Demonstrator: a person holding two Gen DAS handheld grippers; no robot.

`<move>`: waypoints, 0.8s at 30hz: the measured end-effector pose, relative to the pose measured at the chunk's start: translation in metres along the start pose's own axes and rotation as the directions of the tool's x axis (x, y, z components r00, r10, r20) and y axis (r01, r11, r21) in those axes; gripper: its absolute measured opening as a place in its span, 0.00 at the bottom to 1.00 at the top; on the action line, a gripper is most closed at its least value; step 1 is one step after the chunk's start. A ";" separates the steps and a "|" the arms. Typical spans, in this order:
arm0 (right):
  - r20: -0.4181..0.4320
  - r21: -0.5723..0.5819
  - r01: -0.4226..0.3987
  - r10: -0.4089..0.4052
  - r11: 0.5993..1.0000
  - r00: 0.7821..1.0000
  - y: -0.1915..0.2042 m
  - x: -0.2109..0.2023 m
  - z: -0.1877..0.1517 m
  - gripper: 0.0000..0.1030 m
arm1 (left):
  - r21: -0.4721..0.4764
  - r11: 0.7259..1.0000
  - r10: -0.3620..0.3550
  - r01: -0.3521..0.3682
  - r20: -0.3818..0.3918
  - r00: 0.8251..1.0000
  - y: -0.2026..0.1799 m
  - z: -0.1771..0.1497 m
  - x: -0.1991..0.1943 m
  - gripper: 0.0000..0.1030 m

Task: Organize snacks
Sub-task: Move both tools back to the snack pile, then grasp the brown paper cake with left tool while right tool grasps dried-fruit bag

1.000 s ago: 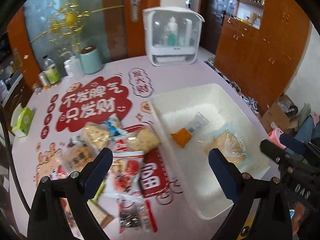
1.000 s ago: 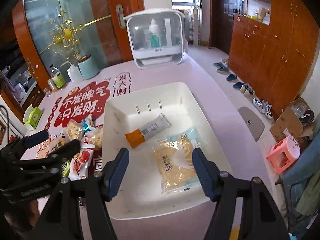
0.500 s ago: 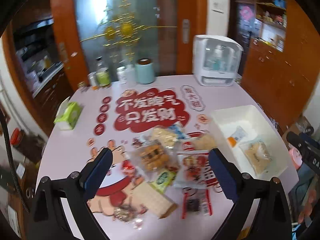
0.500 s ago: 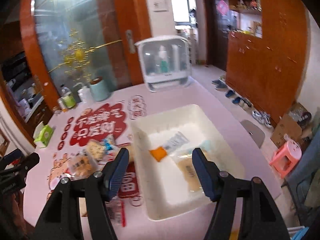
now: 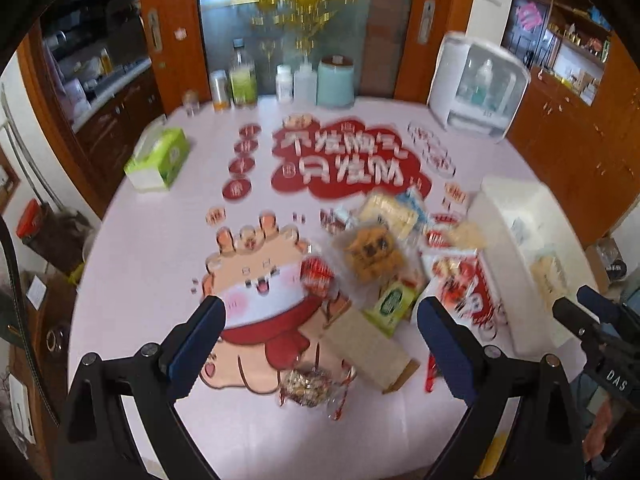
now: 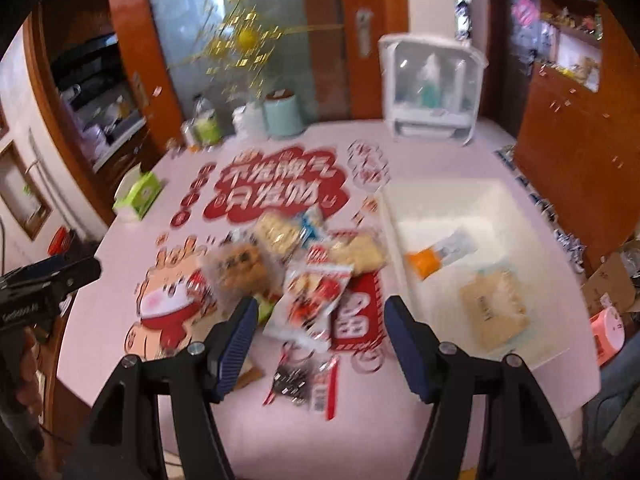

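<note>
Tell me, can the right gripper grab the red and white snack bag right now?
Probably yes. The right gripper is open and empty, and the red and white snack bag lies on top of the pile just ahead of its fingers. Nothing covers the bag, but other packets crowd close beside it.

Large white Chinese characters fill a red cloud-shaped print [image 5: 346, 164] on the pink counter [image 5: 152, 240], too blurred to read surely. White letters "DAS" mark the right claw [image 5: 616, 376] body at the left view's edge. Snack wrapper print is unreadable.
</note>
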State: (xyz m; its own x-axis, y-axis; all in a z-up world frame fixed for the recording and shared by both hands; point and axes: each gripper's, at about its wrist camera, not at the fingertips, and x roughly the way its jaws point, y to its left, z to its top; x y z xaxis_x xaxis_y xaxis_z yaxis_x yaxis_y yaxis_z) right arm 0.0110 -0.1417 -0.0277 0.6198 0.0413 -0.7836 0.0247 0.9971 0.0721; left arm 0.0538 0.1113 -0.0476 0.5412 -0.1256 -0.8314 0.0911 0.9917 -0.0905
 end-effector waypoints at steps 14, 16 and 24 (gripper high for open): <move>-0.254 0.030 0.025 -0.017 0.999 0.967 0.024 0.107 -0.063 0.64 | -0.027 0.999 -0.046 0.041 -0.283 0.958 -0.023 -0.030 0.146 0.93; -0.287 0.041 0.020 -0.007 0.999 0.958 0.025 0.121 -0.072 0.64 | -0.036 0.999 -0.036 0.026 -0.306 0.951 -0.027 -0.033 0.159 0.93; -0.349 0.008 0.046 -0.041 0.999 0.936 0.030 0.148 -0.095 0.64 | -0.074 0.997 0.006 -0.037 -0.383 0.924 -0.046 -0.044 0.191 0.93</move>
State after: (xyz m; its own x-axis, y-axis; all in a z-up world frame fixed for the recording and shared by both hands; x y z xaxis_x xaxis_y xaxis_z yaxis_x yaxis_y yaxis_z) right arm 0.0291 -0.0993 -0.1996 0.3051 0.0204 -0.9521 0.0598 0.9974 0.0405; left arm 0.1166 0.0430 -0.2263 0.1808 -0.0999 -0.9784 0.0091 0.9950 -0.0999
